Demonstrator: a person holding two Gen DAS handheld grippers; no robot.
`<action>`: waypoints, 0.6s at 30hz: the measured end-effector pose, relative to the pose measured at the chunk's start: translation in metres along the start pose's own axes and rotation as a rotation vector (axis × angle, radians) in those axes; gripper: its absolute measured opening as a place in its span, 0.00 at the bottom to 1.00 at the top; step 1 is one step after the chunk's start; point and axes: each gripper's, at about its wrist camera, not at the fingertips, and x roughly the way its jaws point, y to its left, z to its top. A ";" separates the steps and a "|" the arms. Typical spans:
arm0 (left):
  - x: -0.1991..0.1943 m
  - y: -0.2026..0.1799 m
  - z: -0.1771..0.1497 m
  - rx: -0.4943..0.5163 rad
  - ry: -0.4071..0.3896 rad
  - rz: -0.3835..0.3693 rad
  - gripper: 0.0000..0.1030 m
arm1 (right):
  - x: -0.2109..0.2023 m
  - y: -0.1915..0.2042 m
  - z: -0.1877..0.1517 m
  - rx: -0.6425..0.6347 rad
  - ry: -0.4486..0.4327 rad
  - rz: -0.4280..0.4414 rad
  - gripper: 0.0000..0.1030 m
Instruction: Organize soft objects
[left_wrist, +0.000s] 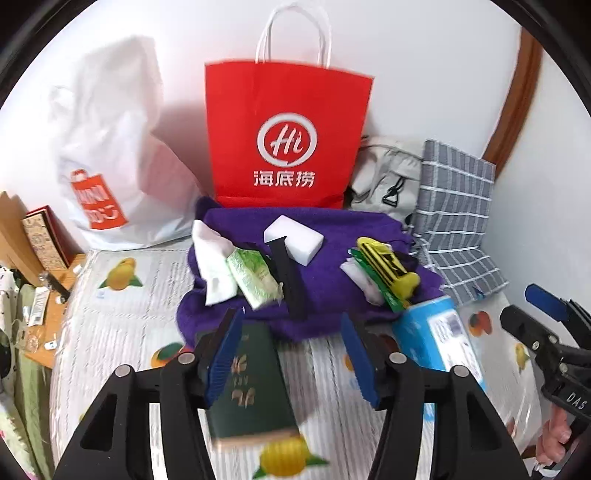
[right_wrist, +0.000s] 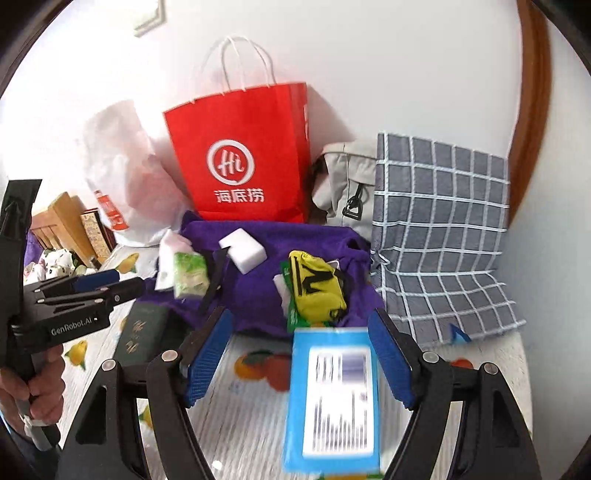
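Note:
A purple towel (left_wrist: 325, 295) (right_wrist: 258, 280) lies on the fruit-print tablecloth with a white sponge block (left_wrist: 293, 238) (right_wrist: 242, 249), a green tissue pack (left_wrist: 251, 277) (right_wrist: 190, 275), a white cloth (left_wrist: 212, 258), a black strap (left_wrist: 286, 280) and a yellow-black pouch (left_wrist: 388, 267) (right_wrist: 317, 288) on it. My left gripper (left_wrist: 291, 354) is open, with a dark green pack (left_wrist: 253, 384) (right_wrist: 142, 336) between its pads, against the left one. My right gripper (right_wrist: 299, 354) is open, with a blue tissue pack (right_wrist: 332, 402) (left_wrist: 437, 336) between its pads.
A red paper bag (left_wrist: 284, 140) (right_wrist: 243, 158) stands against the wall behind the towel. A white plastic bag (left_wrist: 110, 155) is to its left, a grey bag (left_wrist: 388, 181) and a grey checked cloth (left_wrist: 454, 221) (right_wrist: 439, 236) to its right. Clutter lies past the table's left edge.

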 end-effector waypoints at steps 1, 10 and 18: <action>-0.014 -0.002 -0.007 0.000 -0.015 -0.004 0.54 | -0.010 0.001 -0.005 0.000 -0.013 -0.008 0.80; -0.096 -0.020 -0.056 0.000 -0.098 0.004 0.66 | -0.075 0.006 -0.054 0.010 -0.074 -0.047 0.98; -0.138 -0.032 -0.099 -0.010 -0.131 0.028 0.77 | -0.126 0.009 -0.098 0.022 -0.097 -0.084 1.00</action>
